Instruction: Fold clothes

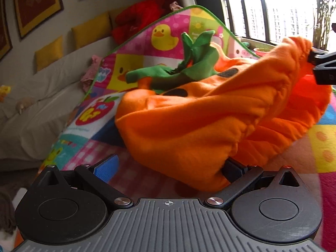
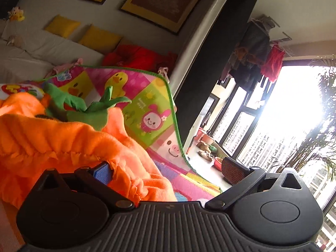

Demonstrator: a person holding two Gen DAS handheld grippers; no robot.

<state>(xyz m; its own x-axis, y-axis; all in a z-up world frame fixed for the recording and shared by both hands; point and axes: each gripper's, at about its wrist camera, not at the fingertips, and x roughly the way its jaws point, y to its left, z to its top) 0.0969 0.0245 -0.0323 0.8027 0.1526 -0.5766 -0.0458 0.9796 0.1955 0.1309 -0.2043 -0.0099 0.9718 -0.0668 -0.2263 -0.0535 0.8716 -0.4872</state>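
**Orange fleece garment between two spread grippers**

The left gripper [image 1: 168,168] stands with its fingers wide apart. Its blue-padded finger [image 1: 107,168] is bare over the pink checked part of the mat, while the opposite finger [image 1: 233,170] is tucked under the near fold of the orange garment [image 1: 199,121], which drapes over its tip. The cloth fills the right half of the gap; nothing is pinched between the pads.

The right gripper [image 2: 170,168] is also spread wide. Its blue pad [image 2: 103,173] presses against the gathered, ruffled hem of the orange garment [image 2: 63,142], and cloth bunches around and below that finger. The other finger, with its reddish ribbed pad [image 2: 233,171], hangs free in the air, well apart from the fabric. In the left wrist view the right gripper [image 1: 321,67] shows at the far right edge, touching the elasticated edge of the garment, which is lifted there and slopes down toward the left gripper.

The garment is a puffy fleece piece with dark oval patches and a green leafy collar [image 1: 189,63] standing up at its far side. It lies on a bright patchwork play mat [image 1: 163,31] printed with ducks, a strawberry and piglets. Beyond the mat sit a pale sofa [image 1: 42,96] with yellow cushions [image 1: 92,29], a red bundle [image 1: 142,14], and framed pictures [image 2: 168,2]. Large windows [image 2: 289,113] stand to the right.
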